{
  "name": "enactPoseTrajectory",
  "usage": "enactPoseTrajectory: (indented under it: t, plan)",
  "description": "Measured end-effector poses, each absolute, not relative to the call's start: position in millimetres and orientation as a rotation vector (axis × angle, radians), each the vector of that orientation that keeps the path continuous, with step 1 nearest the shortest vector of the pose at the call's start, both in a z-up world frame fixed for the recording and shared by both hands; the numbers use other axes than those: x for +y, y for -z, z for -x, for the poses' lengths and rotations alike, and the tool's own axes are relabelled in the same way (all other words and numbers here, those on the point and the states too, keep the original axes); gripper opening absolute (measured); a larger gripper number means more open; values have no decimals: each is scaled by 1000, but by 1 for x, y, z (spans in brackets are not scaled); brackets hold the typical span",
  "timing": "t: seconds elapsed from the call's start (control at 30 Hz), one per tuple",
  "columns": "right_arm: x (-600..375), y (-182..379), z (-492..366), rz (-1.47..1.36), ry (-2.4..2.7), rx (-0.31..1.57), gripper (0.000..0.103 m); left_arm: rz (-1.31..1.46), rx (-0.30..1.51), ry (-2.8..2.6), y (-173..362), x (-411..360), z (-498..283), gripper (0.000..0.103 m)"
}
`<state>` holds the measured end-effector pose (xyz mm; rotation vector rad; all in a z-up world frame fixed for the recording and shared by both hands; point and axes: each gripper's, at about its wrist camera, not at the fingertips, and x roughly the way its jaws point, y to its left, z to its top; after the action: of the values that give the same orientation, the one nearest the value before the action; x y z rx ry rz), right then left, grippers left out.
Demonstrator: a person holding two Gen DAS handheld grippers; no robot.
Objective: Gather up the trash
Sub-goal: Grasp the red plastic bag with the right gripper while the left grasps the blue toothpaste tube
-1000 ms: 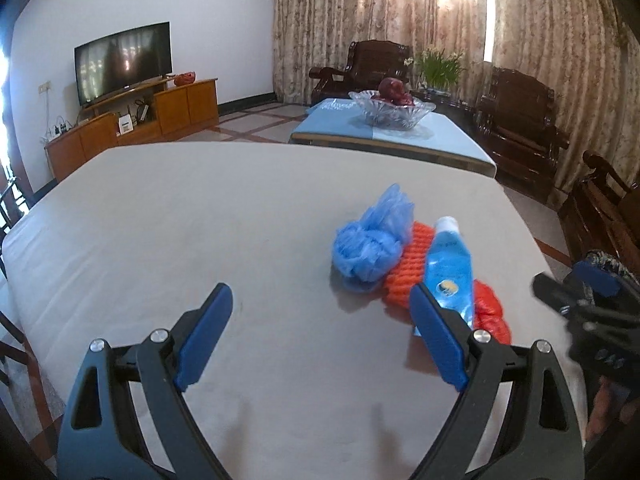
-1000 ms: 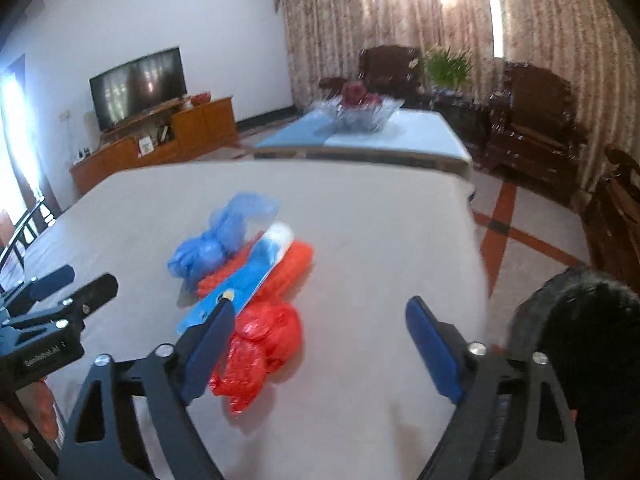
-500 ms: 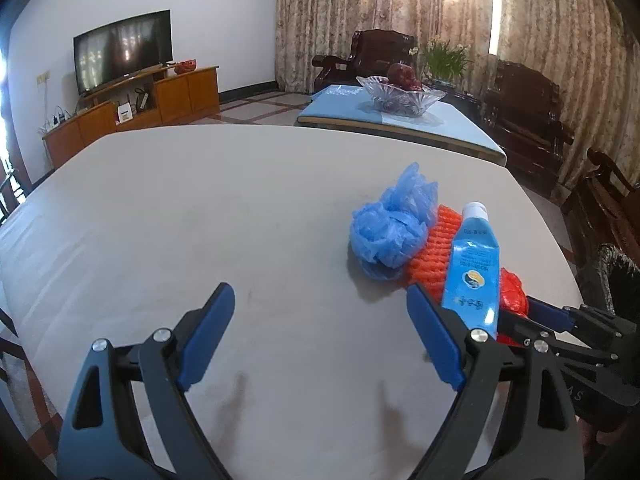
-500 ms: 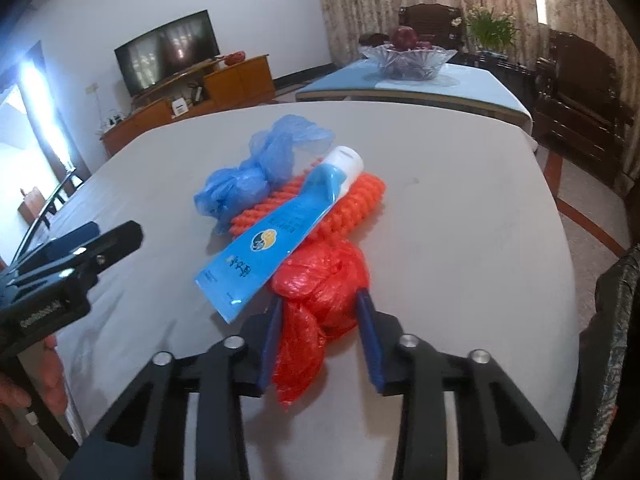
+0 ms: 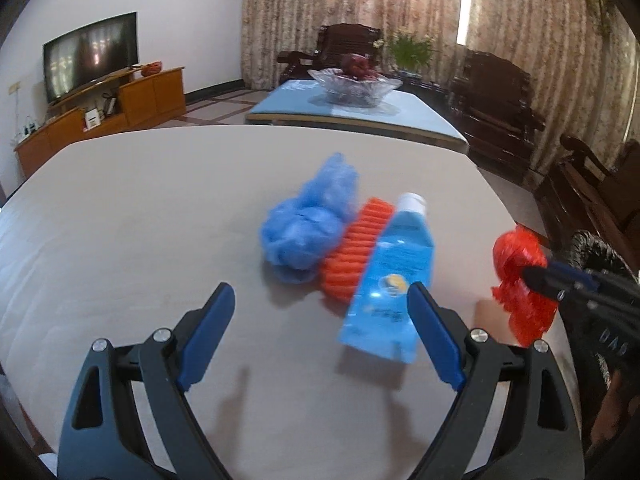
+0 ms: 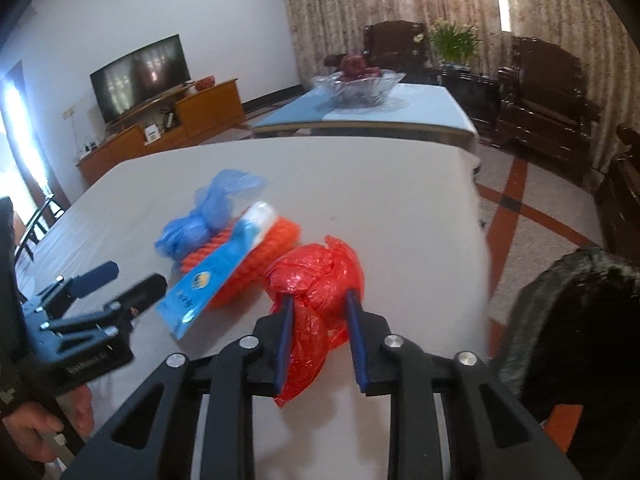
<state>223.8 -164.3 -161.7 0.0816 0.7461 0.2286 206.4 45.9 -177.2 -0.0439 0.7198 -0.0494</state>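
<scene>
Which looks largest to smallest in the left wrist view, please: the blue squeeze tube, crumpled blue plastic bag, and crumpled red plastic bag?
1. Blue squeeze tube, though it lies nearest.
2. Crumpled blue plastic bag, close behind.
3. Crumpled red plastic bag, partly hidden by the right gripper.

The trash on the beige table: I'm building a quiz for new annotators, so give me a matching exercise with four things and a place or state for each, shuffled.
Things:
1. crumpled red plastic bag
2. flat blue tube with white cap
3. crumpled blue plastic bag
4. left gripper

Places or states:
A. lying across the orange foam net
B. jaws wide, nothing between them
C. between the closing pads of the right gripper
D. farthest left of the pile, beside the net

Pairs: 1-C, 2-A, 3-D, 4-B
</scene>
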Motion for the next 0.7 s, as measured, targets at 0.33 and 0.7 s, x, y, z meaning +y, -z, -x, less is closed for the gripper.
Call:
enactPoseTrajectory:
  t: [0.33, 0.7]
  plan:
    - [-187, 162, -230, -93, -183, 745, 25, -12, 700, 77, 183, 2, -236, 85]
    - [-196, 165, -234, -108, -168, 748, 25, -53, 725, 114, 192, -22, -276, 67]
